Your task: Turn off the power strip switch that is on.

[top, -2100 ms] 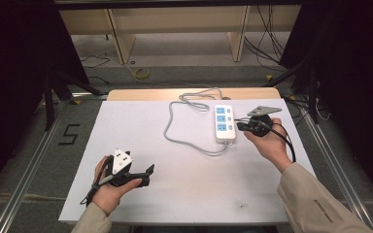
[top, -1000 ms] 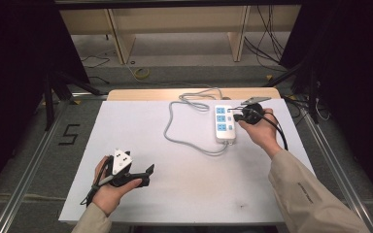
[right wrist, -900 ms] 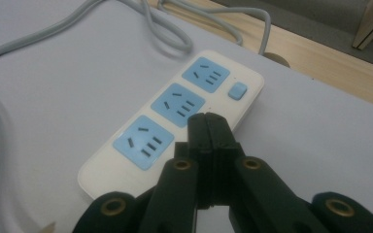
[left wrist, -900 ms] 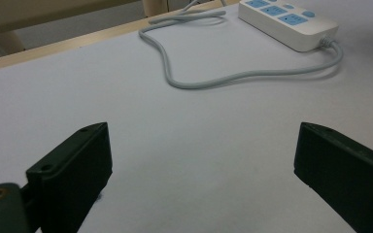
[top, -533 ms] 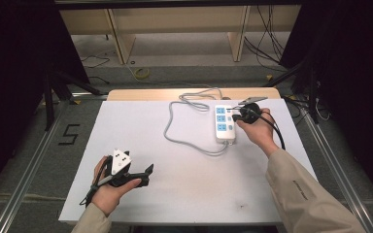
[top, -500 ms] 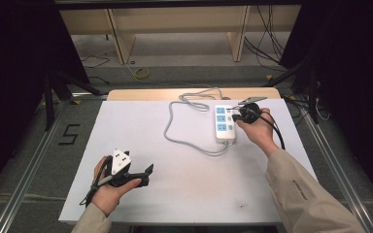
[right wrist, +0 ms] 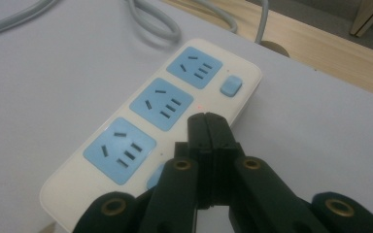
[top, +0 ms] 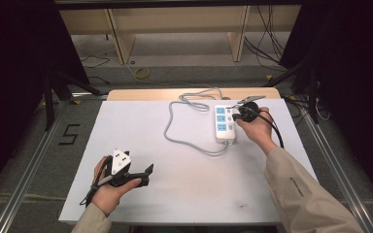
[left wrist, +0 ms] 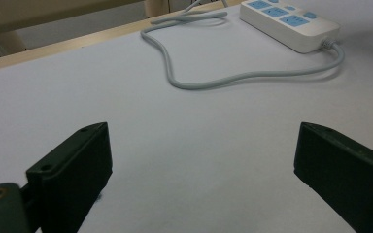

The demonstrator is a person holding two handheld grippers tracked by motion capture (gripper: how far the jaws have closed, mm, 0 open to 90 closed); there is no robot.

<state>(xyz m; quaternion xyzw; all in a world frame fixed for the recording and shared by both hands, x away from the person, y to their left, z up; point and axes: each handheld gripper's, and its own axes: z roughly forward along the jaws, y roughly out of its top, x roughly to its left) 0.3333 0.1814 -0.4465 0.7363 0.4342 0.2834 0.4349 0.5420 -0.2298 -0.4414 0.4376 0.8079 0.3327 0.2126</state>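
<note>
A white worktop (top: 189,194) carries everything, and the power strip (top: 224,124) serves as the landmark: a white block with three blue socket faces, lying toward the far right part of the worktop, its long axis running away from the person. From the near end of the power strip a grey cable (top: 175,133) leaves, sweeps to the left of the strip, then curls back in loops behind its far end near the wooden edge (top: 145,93) of the worktop. Well apart from the power strip, near and to its left, the left gripper (top: 143,175) rests in the person's left hand (top: 108,191) just above the worktop; its jaws stand wide apart with nothing between them, pointing toward the strip. Just right of the power strip, the right gripper (right wrist: 208,127) is held by the right hand (top: 256,130), its jaws pressed together with nothing held, their tips over the strip's right edge between two small blue switches (right wrist: 230,86).
</note>
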